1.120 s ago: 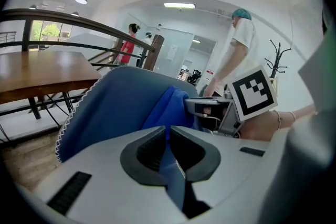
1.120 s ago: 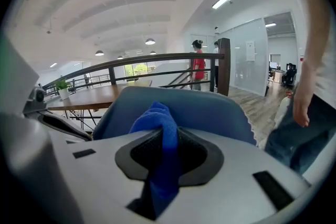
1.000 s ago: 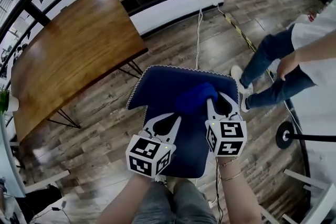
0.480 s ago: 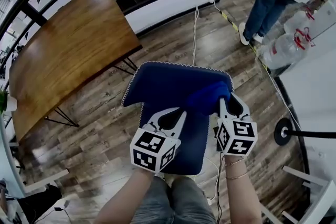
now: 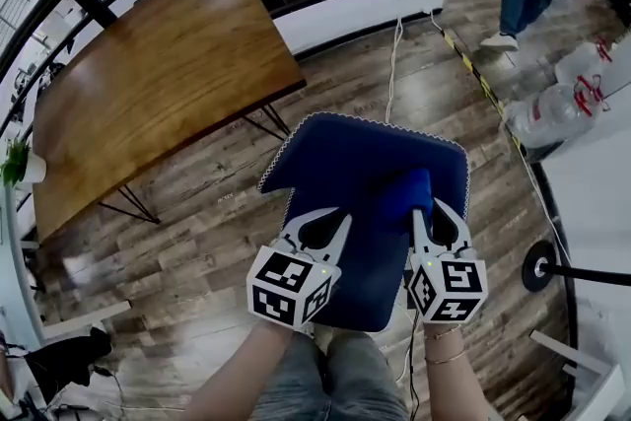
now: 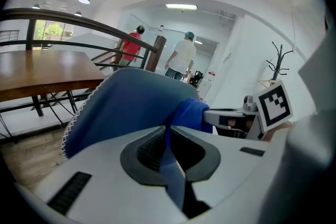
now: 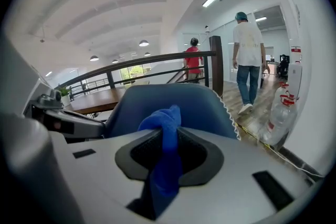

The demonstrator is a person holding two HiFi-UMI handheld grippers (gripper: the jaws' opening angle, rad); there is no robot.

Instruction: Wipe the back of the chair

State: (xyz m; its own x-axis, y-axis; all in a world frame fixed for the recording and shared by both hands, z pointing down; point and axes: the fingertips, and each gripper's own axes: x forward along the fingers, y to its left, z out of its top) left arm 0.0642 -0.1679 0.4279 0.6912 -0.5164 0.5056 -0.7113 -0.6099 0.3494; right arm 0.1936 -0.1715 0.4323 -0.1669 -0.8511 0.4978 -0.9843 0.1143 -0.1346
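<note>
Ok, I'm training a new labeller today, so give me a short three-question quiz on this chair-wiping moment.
1. True or false: the right gripper is shut on the blue cloth.
2. What does the left gripper clamp? A) nothing B) the chair's edge C) the cloth
3. Fill in: in the head view, the wooden table stands to the chair's ____.
Key: 1 true; 2 B; 3 left.

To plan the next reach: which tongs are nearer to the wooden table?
Left. The left tongs grip the chair on the table side; the right tongs, holding the blue cloth, are farther across the chair.
</note>
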